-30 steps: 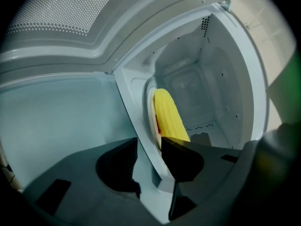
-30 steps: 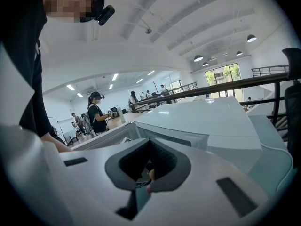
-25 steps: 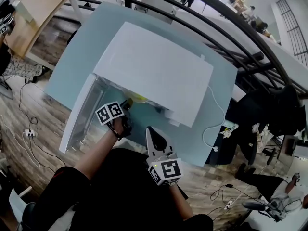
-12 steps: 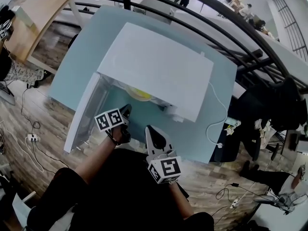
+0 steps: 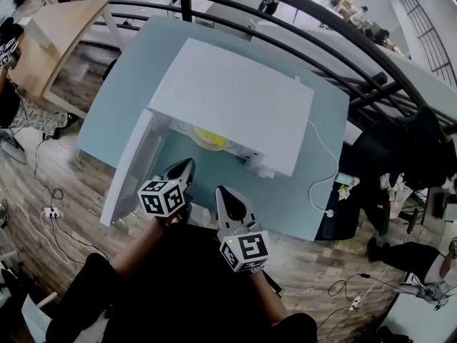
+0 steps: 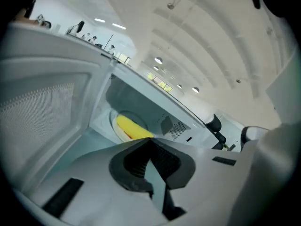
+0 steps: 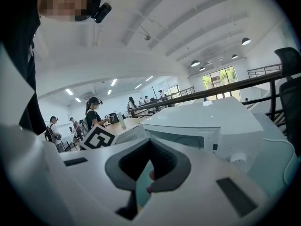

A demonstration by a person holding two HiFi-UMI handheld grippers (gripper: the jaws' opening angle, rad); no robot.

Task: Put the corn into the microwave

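The yellow corn (image 5: 207, 138) lies on the round glass plate inside the white microwave (image 5: 235, 98), whose door (image 5: 132, 170) hangs open to the left. In the left gripper view the corn (image 6: 131, 127) shows just beyond the jaws, apart from them. My left gripper (image 5: 184, 168) hovers in front of the oven's opening, shut and empty, its tips meeting (image 6: 151, 139). My right gripper (image 5: 224, 194) is beside it nearer the table's front edge, also shut with nothing in it (image 7: 150, 142).
The microwave stands on a pale blue table (image 5: 121, 84); its white cord (image 5: 321, 170) trails off to the right. A dark railing (image 5: 343, 27) runs behind. A wooden table (image 5: 50, 27) stands far left, and cables lie on the wood floor (image 5: 43, 191).
My left gripper has drawn back from the microwave's mouth toward the person, risen and rolled. The corn stays on the plate inside. The right gripper has barely moved.
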